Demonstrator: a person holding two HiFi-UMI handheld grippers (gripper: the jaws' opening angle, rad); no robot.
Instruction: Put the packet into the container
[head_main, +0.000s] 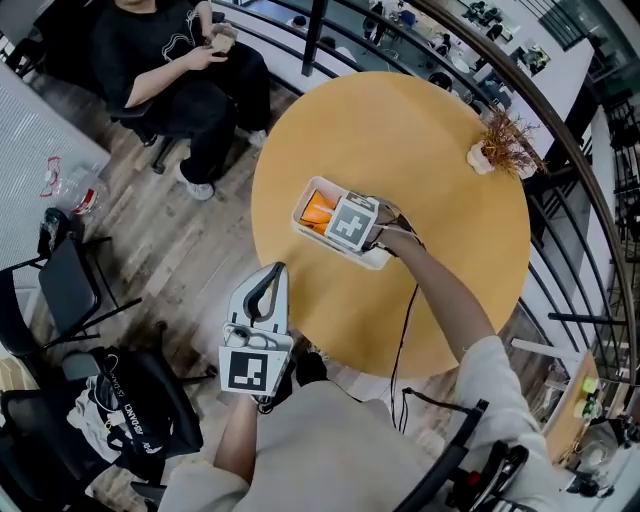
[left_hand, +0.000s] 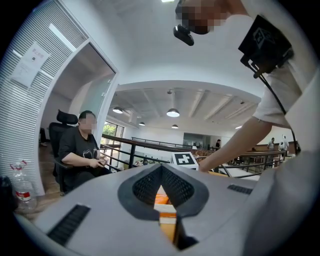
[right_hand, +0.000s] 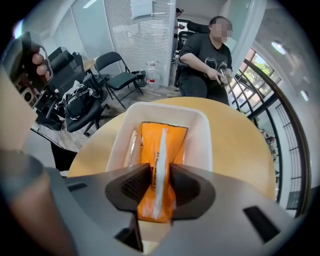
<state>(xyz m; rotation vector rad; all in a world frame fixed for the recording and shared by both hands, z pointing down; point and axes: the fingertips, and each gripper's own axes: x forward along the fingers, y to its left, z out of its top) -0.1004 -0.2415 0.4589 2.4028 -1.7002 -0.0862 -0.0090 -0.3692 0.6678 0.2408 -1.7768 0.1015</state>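
Squarely between the right tongs (right_hand: 159, 176), orange packet (right_hand: 160, 142), far end in container (right_hand: 198, 142).

The orange packet (right_hand: 162, 145), with 1 white seam down its middle, lies lengthwise in the white rectangular container (right_hand: 201, 142) at frame centre. Its near end is pinched in the right gripper (right_hand: 160, 187).

White lettering on black bag (head_main: 118, 425), print on orange packet (right_hand: 157, 150), neither legible
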